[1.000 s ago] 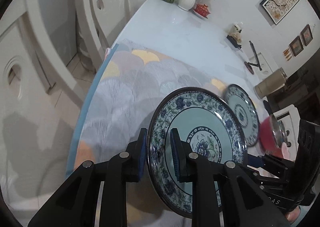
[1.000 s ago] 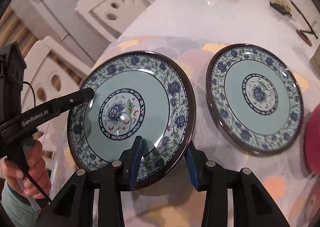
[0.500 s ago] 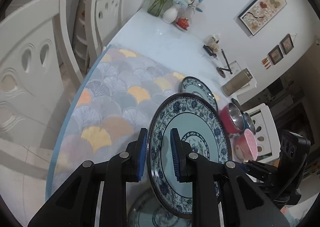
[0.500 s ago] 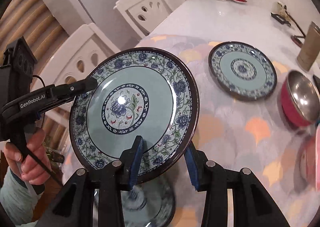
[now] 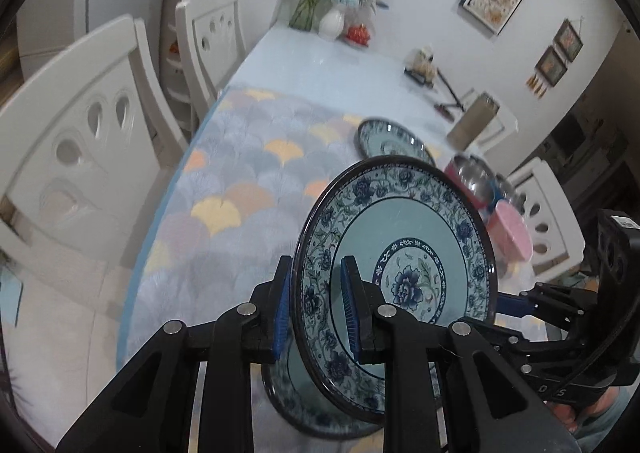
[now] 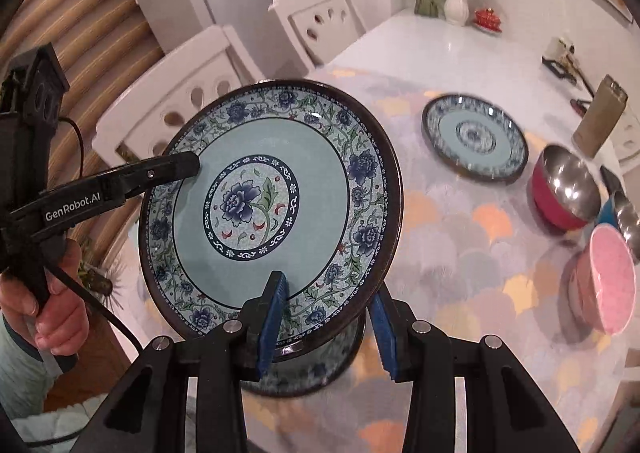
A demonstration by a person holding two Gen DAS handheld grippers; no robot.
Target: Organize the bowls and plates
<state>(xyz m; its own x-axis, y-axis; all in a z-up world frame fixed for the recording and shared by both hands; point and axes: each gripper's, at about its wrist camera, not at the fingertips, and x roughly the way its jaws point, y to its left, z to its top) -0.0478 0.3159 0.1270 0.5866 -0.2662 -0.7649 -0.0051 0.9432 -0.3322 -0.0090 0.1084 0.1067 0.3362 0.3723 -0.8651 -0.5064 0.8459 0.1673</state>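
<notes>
Two grippers share one raised plate (image 6: 272, 197): left gripper (image 5: 316, 309) jaws clamped on its rim, right gripper (image 6: 326, 321) jaws straddling the near edge, contact unclear, likely steadying it above the lower plate (image 6: 320, 369); "GenRobot.AI" marks the left tool; bowls (image 6: 566, 189) sit beyond

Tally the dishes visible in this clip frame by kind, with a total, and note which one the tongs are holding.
Plates: 3 (held plate gripped by the left tongs and right tongs, plate beneath it, far plate)
Bowls: 3 (red bowl, blue bowl, pink bowl)
Total: 6
</notes>
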